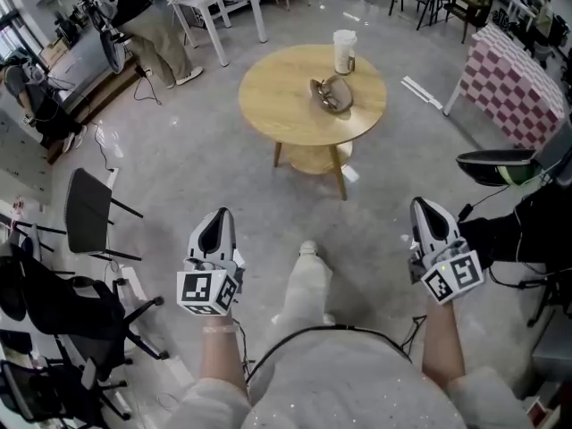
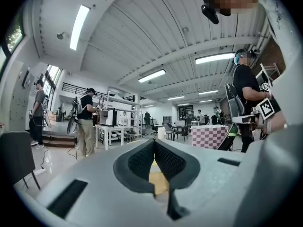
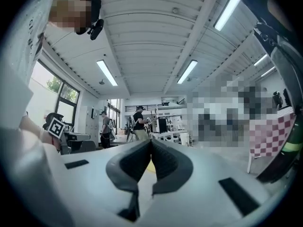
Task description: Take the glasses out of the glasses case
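Note:
A brownish glasses case [image 1: 332, 94] lies on the round wooden table [image 1: 268, 105], just right of its middle; from here I cannot make out the glasses themselves. Both grippers hang level over the floor, well short of the table. My left gripper [image 1: 221, 214] is shut with nothing between its pads, and in the left gripper view its black pads [image 2: 142, 161] meet at the tip. My right gripper [image 1: 420, 207] is shut and empty too, its pads [image 3: 165, 162] pressed together in the right gripper view.
A white cup [image 1: 344, 51] stands behind the case on the table. Black office chairs [image 1: 89, 211] crowd the left, and a pink checkered board [image 1: 518, 79] leans at the right. White tables [image 1: 219, 3] and a person [image 1: 147, 16] stand at the back left. Cables trail on the floor.

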A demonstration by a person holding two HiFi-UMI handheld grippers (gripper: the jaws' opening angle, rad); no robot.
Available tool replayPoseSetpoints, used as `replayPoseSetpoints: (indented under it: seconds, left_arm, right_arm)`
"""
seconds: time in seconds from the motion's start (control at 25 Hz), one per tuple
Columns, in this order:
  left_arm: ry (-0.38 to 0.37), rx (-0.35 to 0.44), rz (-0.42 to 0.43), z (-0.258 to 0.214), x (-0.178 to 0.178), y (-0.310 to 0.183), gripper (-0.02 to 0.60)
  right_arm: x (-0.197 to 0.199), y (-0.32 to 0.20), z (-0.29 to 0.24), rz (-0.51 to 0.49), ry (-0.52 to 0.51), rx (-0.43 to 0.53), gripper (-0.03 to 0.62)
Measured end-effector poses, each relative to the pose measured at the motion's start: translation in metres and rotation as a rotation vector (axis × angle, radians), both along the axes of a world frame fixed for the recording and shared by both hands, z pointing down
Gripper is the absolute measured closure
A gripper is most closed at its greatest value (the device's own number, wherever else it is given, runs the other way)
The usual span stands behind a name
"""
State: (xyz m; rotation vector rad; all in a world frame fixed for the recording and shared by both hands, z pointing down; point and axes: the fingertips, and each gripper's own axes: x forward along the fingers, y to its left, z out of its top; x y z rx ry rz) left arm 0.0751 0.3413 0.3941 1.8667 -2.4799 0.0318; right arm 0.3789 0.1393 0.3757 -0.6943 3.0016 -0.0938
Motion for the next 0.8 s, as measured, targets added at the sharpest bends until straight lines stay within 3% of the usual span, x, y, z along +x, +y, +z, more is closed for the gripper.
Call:
replayPoseSetpoints:
  seconds: [0.4, 0.8]
  left_arm:
    - [0.011, 0.033, 0.029, -0.005, -0.053, -0.084, 0.577]
    - [0.033, -0.018, 0.101, 0.005, -0.102, -0.166, 0.577]
  right_arm:
    - [-0.044, -0.063, 0.002, 0.035, 0.015, -0.007, 0.588]
    - [-0.106, -0.121, 0.016, 0.065, 0.055, -0.066, 0.588]
